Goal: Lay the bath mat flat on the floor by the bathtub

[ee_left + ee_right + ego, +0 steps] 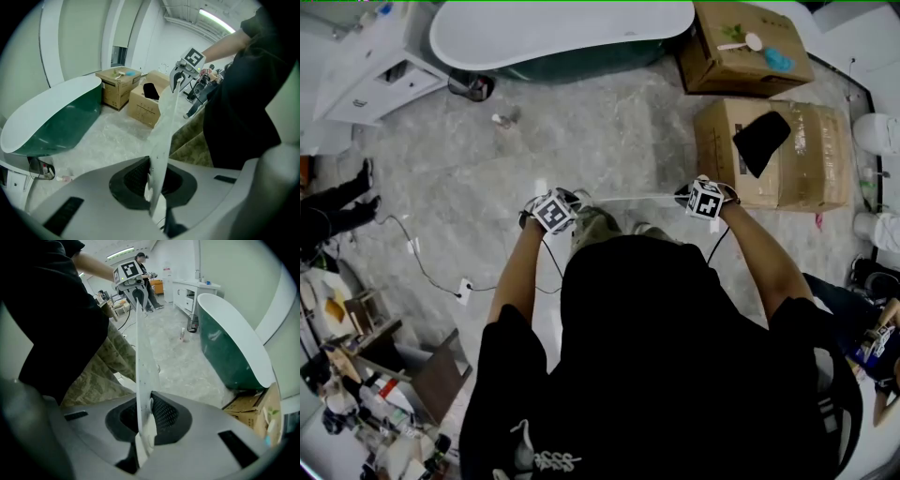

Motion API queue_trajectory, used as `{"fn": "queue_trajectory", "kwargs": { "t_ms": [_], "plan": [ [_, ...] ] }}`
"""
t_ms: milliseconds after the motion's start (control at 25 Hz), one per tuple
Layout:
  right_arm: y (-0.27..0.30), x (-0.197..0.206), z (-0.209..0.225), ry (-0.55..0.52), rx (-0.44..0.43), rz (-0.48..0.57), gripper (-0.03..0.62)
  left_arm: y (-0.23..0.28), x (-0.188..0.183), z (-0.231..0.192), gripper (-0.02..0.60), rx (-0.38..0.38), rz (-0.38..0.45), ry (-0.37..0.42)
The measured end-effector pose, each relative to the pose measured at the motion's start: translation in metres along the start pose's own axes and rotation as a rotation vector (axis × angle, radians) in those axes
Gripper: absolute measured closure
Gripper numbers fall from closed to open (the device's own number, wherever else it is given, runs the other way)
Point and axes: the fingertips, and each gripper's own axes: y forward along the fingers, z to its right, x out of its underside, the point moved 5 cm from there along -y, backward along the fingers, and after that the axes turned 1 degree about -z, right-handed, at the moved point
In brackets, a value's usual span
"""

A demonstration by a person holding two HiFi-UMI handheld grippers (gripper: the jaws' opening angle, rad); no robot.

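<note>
The left tool [154, 185] and right tool [143, 420] are each pinched tight on one end of the mat [628, 198]. It is stretched between them above the floor [581, 131], well short of the tub [553, 33], probably so it comes down flat.

The bath mat [161, 140] is white; the bathtub [553, 33], white inside and dark green outside. The floor [600, 131] is pale grey, marbled. Right: brown boxes [806, 178], the nearer under a black cloth [761, 141]. Trousers [103, 371] show olive camouflage.
</note>
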Motion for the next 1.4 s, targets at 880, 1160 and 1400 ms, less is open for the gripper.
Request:
{"fn": "queue_trajectory", "kwargs": {
  "t_ms": [880,1160,1400],
  "plan": [
    [-0.024,-0.119,0.086,0.088,0.191,-0.035,0.566,-0.062,0.017,-0.135,0.555,-0.017,0.121,0.019],
    [-0.029,-0.124,0.118,0.103,0.244,-0.018,0.566,-0.073,0.009,-0.142,0.557,-0.054,0.151,0.006],
    [-0.027,-0.118,0.165,0.103,0.241,0.023,0.566,-0.071,-0.015,-0.167,0.556,-0.087,0.134,-0.013]
  ]
}}
